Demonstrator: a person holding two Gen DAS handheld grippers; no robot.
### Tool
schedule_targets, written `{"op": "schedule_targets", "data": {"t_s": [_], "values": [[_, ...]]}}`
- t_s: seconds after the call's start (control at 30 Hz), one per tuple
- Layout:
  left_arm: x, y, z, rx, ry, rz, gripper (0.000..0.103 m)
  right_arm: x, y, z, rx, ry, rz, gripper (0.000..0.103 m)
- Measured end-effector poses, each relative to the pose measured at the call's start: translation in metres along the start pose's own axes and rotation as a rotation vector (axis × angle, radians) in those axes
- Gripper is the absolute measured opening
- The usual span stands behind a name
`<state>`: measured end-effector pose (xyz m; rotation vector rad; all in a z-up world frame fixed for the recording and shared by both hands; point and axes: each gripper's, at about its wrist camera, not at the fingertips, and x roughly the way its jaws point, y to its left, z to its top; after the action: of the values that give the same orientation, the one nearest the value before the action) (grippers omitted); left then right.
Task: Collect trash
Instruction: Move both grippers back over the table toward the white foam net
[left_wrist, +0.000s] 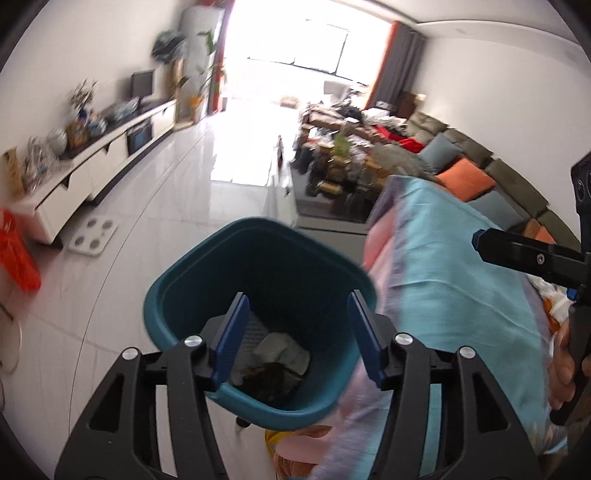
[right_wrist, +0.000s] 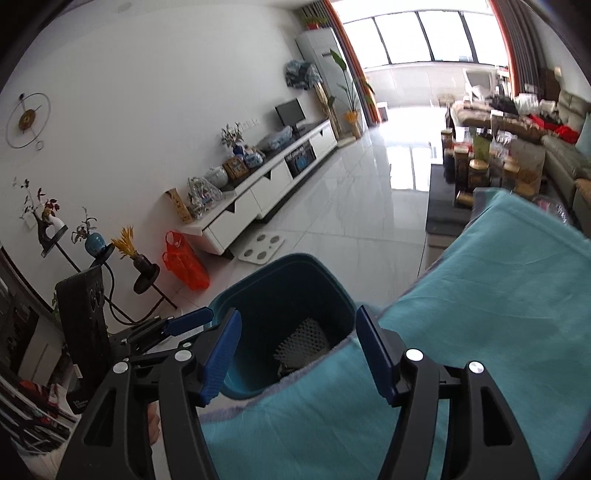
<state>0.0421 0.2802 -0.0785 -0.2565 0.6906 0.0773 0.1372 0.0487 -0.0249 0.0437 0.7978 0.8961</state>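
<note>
The teal bin stands on the floor left of the turquoise cloth, crumpled trash already inside. My left gripper and right gripper both gape empty; more may remain.

The left gripper hangs over a teal bin with its blue jaws apart and nothing between them. Inside the bin lie crumpled white paper, a white mesh piece and something dark. Just right of the bin is a turquoise cloth, and the right gripper enters from the right edge.
</note>
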Motion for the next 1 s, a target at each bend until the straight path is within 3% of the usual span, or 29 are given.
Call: {"op": "schedule_targets", "data": {"t_s": [0.3,0.5,0.8,1.0], "values": [[-0.019,-0.075,-0.012,0.125,-0.004,-0.201,0.058,-0.083,-0.03,-0.03,0.011,-0.105,-0.1,0.063],[-0.009,-0.143,-0.037,0.221,0.079,-0.393,0.058,-0.13,-0.061,-0.059,0.06,-0.139,-0.223,0.063],[-0.003,-0.239,-0.068,0.376,0.173,-0.612,0.058,-0.198,-0.105,-0.111,0.2,-0.199,-0.397,0.063],[-0.002,-0.286,-0.087,0.449,0.239,-0.706,0.058,-0.241,-0.128,-0.145,0.293,-0.229,-0.517,0.064]]}}
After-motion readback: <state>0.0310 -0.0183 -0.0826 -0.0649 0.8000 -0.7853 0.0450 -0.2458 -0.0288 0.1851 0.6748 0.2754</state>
